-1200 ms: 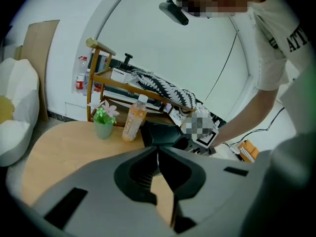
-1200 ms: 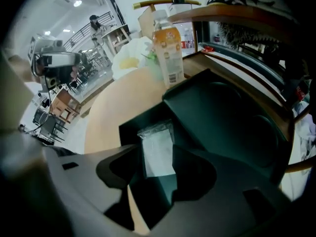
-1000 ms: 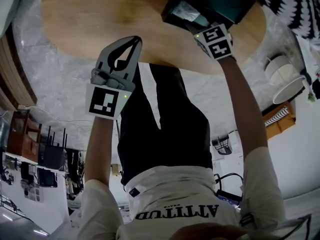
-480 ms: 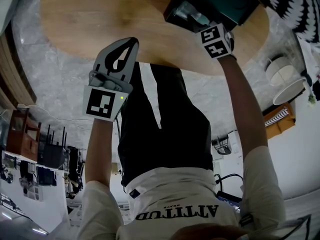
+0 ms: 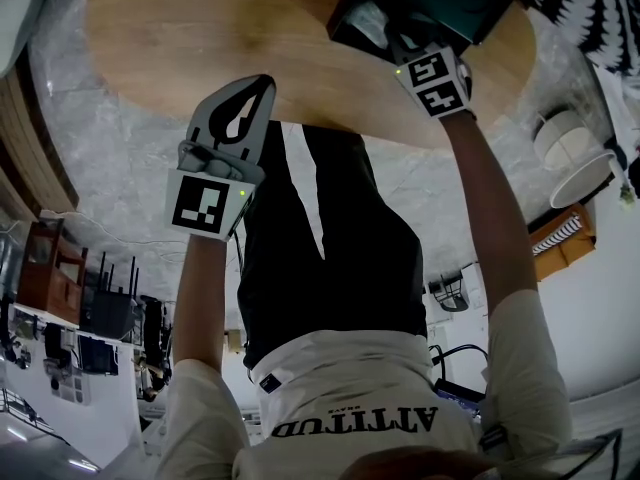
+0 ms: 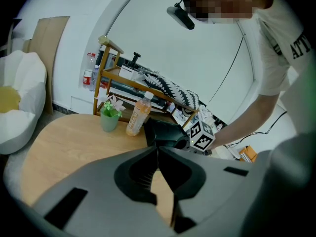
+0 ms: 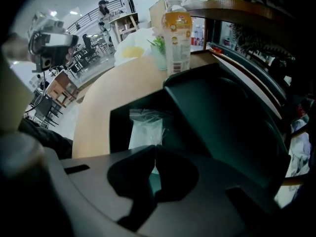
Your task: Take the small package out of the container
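The small package (image 7: 145,127), a clear bag with white contents, lies inside the dark green container (image 7: 227,117) on the round wooden table (image 5: 200,28). My right gripper (image 7: 154,148) reaches into the container, its jaws shut on the package's near end. In the head view the package (image 5: 372,18) shows just past the right gripper's marker cube (image 5: 432,80), at the container (image 5: 440,8) rim. My left gripper (image 5: 262,86) hovers shut and empty over the table's near edge, to the left of the container. In the left gripper view its closed tips (image 6: 158,149) point toward the container (image 6: 165,132).
An orange drink bottle (image 7: 177,33) and a green pot with flowers (image 6: 109,120) stand behind the container. A wooden shelf (image 6: 128,78) with striped cloth is beyond the table. White stools (image 5: 575,158) stand on the floor at right.
The right gripper's marker cube has shifted slightly at the container's rim, first deeper, then back. The left gripper has stayed nearly still.
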`<state>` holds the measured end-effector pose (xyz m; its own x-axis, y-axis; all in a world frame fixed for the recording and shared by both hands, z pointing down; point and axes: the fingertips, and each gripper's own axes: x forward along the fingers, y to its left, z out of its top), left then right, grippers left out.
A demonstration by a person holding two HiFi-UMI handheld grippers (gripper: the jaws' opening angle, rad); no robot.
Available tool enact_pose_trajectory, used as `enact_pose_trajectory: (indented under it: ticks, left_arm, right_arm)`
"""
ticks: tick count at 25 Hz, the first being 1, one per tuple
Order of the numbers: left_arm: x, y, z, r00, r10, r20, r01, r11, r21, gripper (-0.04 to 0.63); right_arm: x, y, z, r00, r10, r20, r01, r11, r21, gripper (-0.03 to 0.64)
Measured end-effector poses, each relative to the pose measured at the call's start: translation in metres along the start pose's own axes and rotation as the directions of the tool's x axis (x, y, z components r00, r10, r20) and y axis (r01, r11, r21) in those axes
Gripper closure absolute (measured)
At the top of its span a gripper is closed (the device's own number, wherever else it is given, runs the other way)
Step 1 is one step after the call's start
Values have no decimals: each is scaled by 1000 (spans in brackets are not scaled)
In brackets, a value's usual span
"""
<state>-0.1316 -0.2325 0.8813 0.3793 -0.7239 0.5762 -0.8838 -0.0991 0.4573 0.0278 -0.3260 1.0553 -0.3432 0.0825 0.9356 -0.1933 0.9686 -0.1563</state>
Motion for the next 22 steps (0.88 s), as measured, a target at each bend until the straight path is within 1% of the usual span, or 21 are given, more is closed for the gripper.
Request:
enact_pose_trajectory:
  ticks: [5, 10, 13, 17, 22]
  left_arm:
    - [-10, -6, 16, 1000, -3, 20, 3, 1000, 25, 569]
    - [-29, -19, 39, 1000, -10, 28, 8, 999, 37, 569]
    - [-41, -27, 57, 999, -16, 40, 14, 999, 52, 569]
    - [-58, -46, 80, 998, -26, 54, 21, 995, 96, 569]
    - [-91, -69, 113, 997, -40, 65, 32, 992, 125, 569]
  right_arm:
    - [-21, 0, 9, 1000, -14, 22, 14, 1000, 16, 595]
    - [-54, 10, 16, 999, -18, 36, 18, 1000, 25, 595]
    - [-79, 15, 28, 997, -34, 66, 31, 999, 36, 597]
    - [-117, 17, 36, 993, -58, 102, 53, 997, 54, 597]
    - [-171, 26, 53, 987, -96, 131, 87, 993, 78, 597]
